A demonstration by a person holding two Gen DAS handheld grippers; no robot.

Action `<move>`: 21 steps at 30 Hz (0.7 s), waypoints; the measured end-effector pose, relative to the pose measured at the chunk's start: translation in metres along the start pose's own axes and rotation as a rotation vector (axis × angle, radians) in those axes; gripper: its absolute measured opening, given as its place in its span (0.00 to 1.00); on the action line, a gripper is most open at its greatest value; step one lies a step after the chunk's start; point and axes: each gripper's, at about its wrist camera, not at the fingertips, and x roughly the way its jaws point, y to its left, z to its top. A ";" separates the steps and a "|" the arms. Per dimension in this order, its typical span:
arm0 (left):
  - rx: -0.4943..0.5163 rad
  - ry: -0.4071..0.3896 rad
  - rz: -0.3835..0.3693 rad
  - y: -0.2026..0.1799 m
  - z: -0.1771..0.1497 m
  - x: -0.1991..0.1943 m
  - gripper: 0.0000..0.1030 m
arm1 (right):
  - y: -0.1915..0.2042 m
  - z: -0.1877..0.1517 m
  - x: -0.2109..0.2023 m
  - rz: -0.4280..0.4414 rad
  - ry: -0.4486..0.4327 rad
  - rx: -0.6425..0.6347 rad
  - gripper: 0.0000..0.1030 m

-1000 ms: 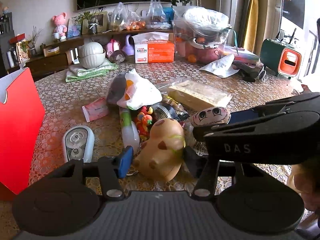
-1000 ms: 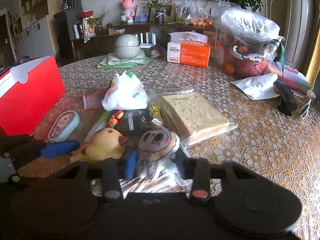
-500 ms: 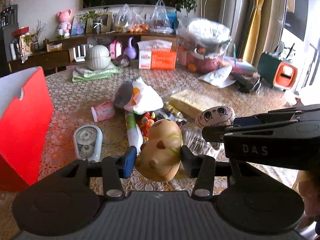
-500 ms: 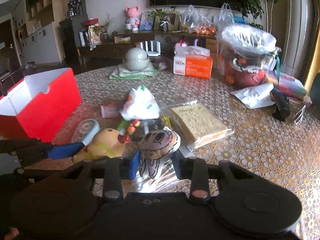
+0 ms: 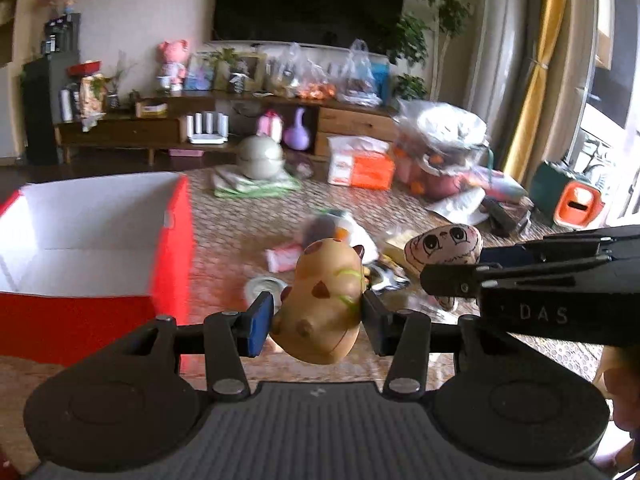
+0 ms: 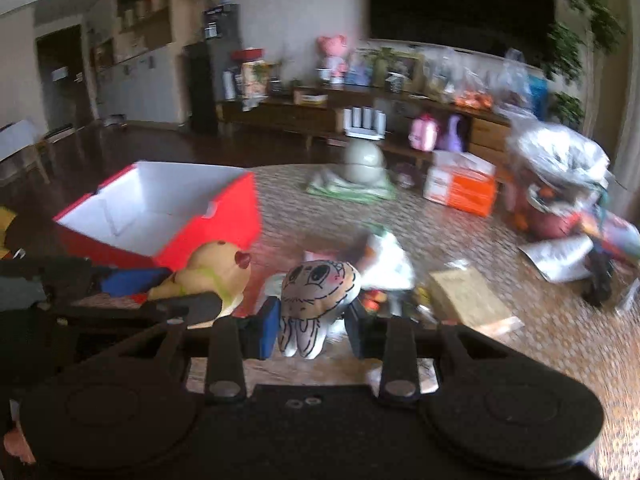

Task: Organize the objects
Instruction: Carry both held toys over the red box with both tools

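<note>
My left gripper (image 5: 316, 320) is shut on a tan spotted pig toy (image 5: 324, 300) and holds it in the air above the table. My right gripper (image 6: 310, 330) is shut on a pale plush doll (image 6: 316, 296) with a drawn face, also lifted clear. The doll (image 5: 444, 246) and the right gripper's black body show at the right of the left wrist view. In the right wrist view the pig toy (image 6: 212, 276) hangs to the left, near the red box (image 6: 160, 216). That red box (image 5: 92, 240) is open, white inside, and nothing shows in it.
On the patterned table (image 6: 540, 352) lie a white plastic bag (image 6: 388, 260), a wrapped block (image 6: 468, 300), a pink packet (image 5: 282, 258), a tape dispenser (image 5: 262, 286) and small toys. Further back stand an orange tissue box (image 5: 362, 164), a stacked bowl (image 5: 260, 158) and bagged goods (image 5: 444, 148).
Both grippers have risen from the table with their toys and swung left towards the red box, whose white inside now shows. The left jaws closed onto the pig toy.
</note>
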 end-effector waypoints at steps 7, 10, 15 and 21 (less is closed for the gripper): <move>-0.031 -0.023 0.067 0.050 0.015 -0.030 0.45 | 0.049 0.028 0.016 0.070 -0.013 -0.086 0.33; -0.040 -0.033 0.096 0.072 0.021 -0.038 0.45 | 0.068 0.041 0.030 0.095 -0.010 -0.114 0.33; -0.062 -0.031 0.162 0.112 0.031 -0.043 0.45 | 0.099 0.060 0.060 0.132 0.008 -0.166 0.33; -0.059 0.014 0.237 0.163 0.041 -0.035 0.45 | 0.126 0.077 0.102 0.140 0.045 -0.196 0.33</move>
